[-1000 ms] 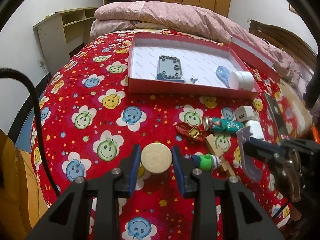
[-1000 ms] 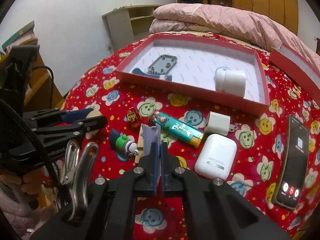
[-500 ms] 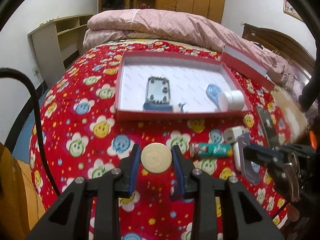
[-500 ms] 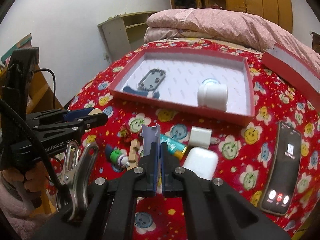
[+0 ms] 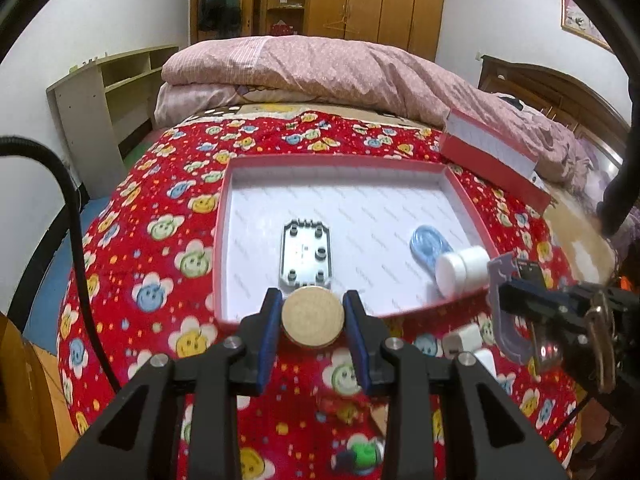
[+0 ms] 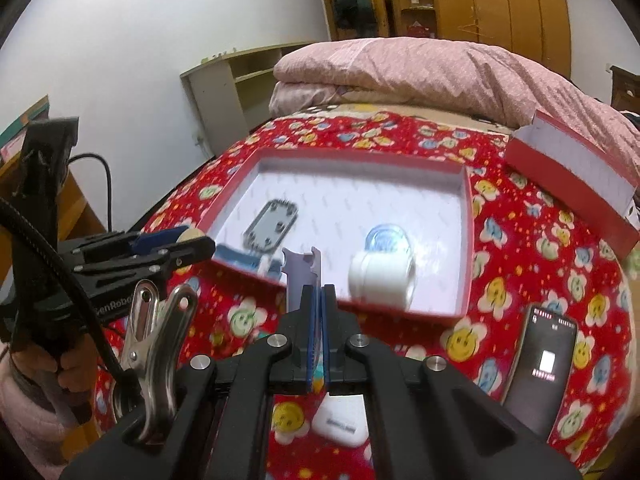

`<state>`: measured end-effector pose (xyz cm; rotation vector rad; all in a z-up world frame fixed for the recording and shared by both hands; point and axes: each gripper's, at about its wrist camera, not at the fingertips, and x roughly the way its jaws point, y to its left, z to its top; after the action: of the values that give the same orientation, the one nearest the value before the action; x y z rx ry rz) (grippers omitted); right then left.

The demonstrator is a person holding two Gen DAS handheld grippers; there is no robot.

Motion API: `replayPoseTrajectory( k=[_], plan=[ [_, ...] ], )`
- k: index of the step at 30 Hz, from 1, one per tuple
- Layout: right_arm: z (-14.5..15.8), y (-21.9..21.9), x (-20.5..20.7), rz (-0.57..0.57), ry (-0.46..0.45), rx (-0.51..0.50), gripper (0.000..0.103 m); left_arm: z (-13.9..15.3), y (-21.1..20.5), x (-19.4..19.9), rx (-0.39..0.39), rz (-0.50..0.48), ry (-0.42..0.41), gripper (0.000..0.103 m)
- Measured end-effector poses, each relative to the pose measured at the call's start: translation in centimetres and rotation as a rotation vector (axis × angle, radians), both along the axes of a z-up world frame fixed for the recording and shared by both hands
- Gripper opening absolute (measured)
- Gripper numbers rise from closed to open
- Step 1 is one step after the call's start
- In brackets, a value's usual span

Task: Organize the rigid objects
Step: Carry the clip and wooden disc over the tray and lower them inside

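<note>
Now the left gripper clamps a round wooden disc above the near wall of the red box. Beside it, the right gripper pinches a thin lilac plastic piece, held upright.

A home bedroom: bed with folded quilt, wooden wardrobe

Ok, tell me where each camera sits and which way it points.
Left wrist: on the left gripper, looking along its fingers, shut on a wooden disc, at the red tray.
Right wrist: on the right gripper, gripping a lilac plastic piece, facing the same tray.
Shared: tray, white jar, each other's gripper.
</note>
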<state>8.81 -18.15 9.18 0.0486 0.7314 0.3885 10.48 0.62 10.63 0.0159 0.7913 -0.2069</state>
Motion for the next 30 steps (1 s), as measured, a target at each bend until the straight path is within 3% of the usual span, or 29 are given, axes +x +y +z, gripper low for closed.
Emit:
replayPoseTrajectory(
  k=[13, 30],
  plan=[
    [-0.6, -1.7, 4.7, -0.114, 0.018, 0.06, 0.004, -1.2, -1.2, 4.8, 0.006, 0.025, 0.034, 0.033],
    [-2.0, -3.8, 8.7, -0.192, 0.021, 0.082, 0.004, -3.8, -3.1, 8.1, 0.038, 0.015, 0.085, 0.033]
  ],
)
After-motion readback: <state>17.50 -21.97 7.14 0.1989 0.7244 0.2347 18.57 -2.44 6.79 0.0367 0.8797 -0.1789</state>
